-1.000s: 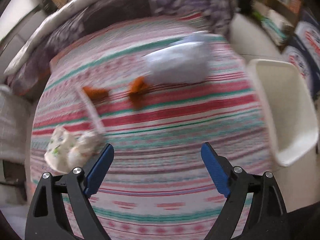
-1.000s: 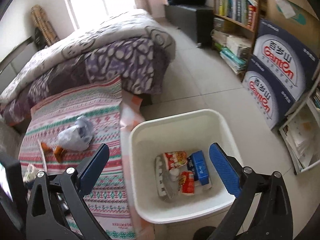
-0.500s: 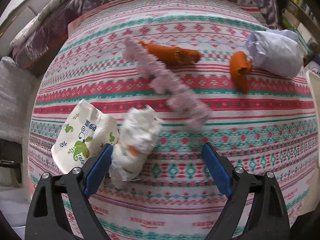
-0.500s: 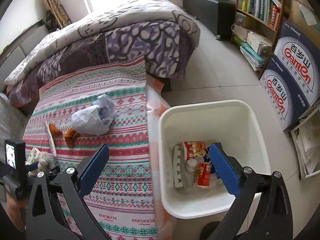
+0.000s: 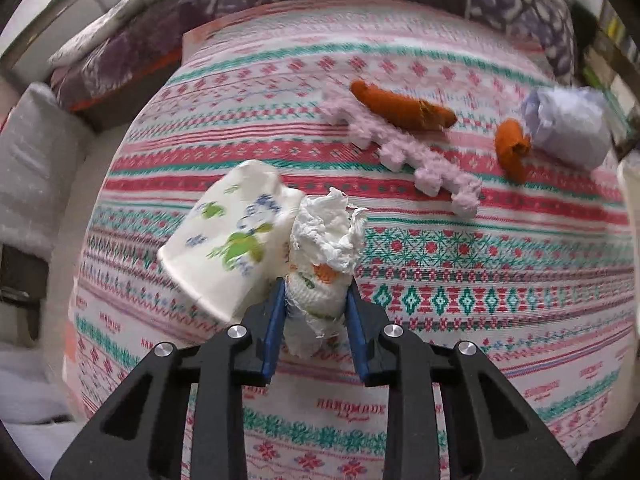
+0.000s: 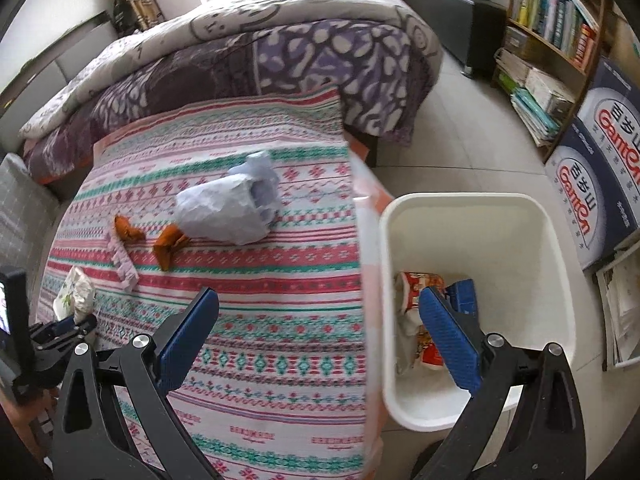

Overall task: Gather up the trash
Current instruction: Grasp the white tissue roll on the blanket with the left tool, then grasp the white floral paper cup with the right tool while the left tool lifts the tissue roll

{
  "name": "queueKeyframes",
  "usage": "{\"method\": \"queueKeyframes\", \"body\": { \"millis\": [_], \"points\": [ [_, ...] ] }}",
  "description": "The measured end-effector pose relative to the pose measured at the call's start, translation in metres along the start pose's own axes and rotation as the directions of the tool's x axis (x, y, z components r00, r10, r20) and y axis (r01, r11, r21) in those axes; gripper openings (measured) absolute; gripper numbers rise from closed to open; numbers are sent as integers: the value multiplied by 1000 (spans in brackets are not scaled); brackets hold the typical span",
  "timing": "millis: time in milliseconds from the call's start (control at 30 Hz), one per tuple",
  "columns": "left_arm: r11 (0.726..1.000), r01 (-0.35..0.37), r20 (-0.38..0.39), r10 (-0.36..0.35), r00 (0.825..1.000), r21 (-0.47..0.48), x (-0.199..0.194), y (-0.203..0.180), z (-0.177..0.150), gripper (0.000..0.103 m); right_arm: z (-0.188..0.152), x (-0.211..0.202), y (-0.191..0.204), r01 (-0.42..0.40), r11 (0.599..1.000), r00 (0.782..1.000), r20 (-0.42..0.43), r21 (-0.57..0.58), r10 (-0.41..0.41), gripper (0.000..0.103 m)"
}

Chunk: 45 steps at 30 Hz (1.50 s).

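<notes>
On the striped bed cover, a crumpled white tissue wad [image 5: 326, 236] sits between the blue pads of my left gripper [image 5: 316, 292], whose jaws are closing and pressing on its lower end. A flowered paper cup [image 5: 224, 240] lies on its side against the wad's left. Farther off lie a pink foam strip [image 5: 404, 152], two orange peels [image 5: 400, 106] [image 5: 510, 148] and a pale crumpled plastic bag [image 5: 568, 124]. My right gripper [image 6: 316, 316] hangs open and empty above the bed's edge. The white bin [image 6: 472, 204] beside it holds wrappers and a blue box.
A purple patterned quilt [image 6: 312, 52] is bunched at the bed's far end. A bookshelf [image 6: 560, 20] and stacked printed cartons [image 6: 596, 168] stand past the bin on the tiled floor [image 6: 460, 128]. A grey cushion [image 5: 28, 168] lies left of the bed.
My left gripper moved in over the tissue wad and its jaws went from wide apart to closed on it. The right gripper drifted from over the bin toward the bed edge.
</notes>
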State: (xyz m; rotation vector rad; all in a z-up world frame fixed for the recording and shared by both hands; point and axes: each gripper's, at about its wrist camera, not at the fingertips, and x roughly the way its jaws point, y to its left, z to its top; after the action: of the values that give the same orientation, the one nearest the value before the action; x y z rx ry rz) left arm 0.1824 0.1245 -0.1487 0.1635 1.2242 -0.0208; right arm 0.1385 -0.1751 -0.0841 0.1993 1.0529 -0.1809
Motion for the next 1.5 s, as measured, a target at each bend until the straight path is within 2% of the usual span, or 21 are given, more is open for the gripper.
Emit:
{"method": "queueKeyframes", "body": {
  "millis": [67, 167, 233, 300, 367, 433, 567, 667, 733, 800, 900, 1033, 1133, 1200, 1233, 1267, 1333, 1367, 1500],
  "points": [
    [997, 44, 35, -42, 998, -58, -15, 14, -1, 29, -2, 2, 9, -9, 1000, 1000, 0, -17, 9, 96],
    [974, 137, 125, -115, 985, -178, -49, 42, 2, 29, -5, 4, 30, -34, 997, 999, 15, -66, 35, 96],
    [942, 204, 208, -151, 967, -266, -77, 67, 3, 29, -9, 7, 49, -57, 991, 998, 20, -122, 60, 96],
    [912, 245, 280, -153, 948, -330, -103, 84, 2, 29, -15, 12, 70, -89, 981, 996, 2, -174, 91, 96],
    [877, 284, 341, -149, 928, -389, -123, 104, -3, 29, -23, 21, 96, -143, 969, 989, -57, -200, 134, 96],
    [842, 300, 387, -120, 914, -448, -141, 124, -10, 29, -29, 29, 119, -191, 966, 979, -109, -175, 173, 96],
    [783, 288, 435, -25, 900, -551, -166, 160, -26, 29, -31, 41, 178, -271, 962, 947, -182, -12, 265, 96],
    [744, 326, 481, -7, 877, -584, -183, 183, -37, 29, -26, 53, 223, -239, 963, 941, -214, 120, 261, 96],
    [725, 353, 503, -11, 864, -591, -191, 190, -42, 30, -25, 66, 252, -207, 967, 938, -252, 151, 240, 96],
    [716, 365, 513, -11, 858, -595, -196, 197, -46, 30, -26, 76, 279, -144, 980, 949, -261, 138, 177, 96],
    [709, 365, 507, -12, 862, -603, -194, 203, -49, 30, -30, 91, 301, -55, 994, 962, -262, 92, 77, 96],
    [694, 397, 502, -58, 863, -601, -188, 211, -51, 30, -34, 100, 314, -42, 996, 966, -250, 83, 62, 96],
    [695, 394, 499, -59, 864, -601, -188, 213, -52, 30, -38, 107, 329, -55, 996, 952, -296, 66, 72, 97],
    [691, 396, 501, -57, 864, -604, -187, 215, -53, 30, -43, 105, 342, -55, 998, 956, -290, 6, 54, 97],
    [688, 397, 502, -54, 863, -608, -188, 217, -54, 30, -47, 105, 345, -65, 998, 958, -280, -11, 59, 92],
    [686, 396, 501, -52, 864, -611, -187, 218, -55, 30, -50, 102, 346, -64, 997, 964, -259, -33, 53, 80],
    [680, 393, 497, -48, 866, -619, -186, 220, -57, 30, -54, 96, 347, -56, 995, 976, -215, -81, 37, 72],
    [677, 392, 495, -47, 868, -623, -185, 221, -57, 30, -55, 93, 345, -87, 992, 976, -205, -93, 66, 66],
    [676, 386, 488, -45, 872, -628, -183, 220, -58, 30, -56, 81, 329, -184, 978, 967, -195, -100, 162, 62]
  ]
}}
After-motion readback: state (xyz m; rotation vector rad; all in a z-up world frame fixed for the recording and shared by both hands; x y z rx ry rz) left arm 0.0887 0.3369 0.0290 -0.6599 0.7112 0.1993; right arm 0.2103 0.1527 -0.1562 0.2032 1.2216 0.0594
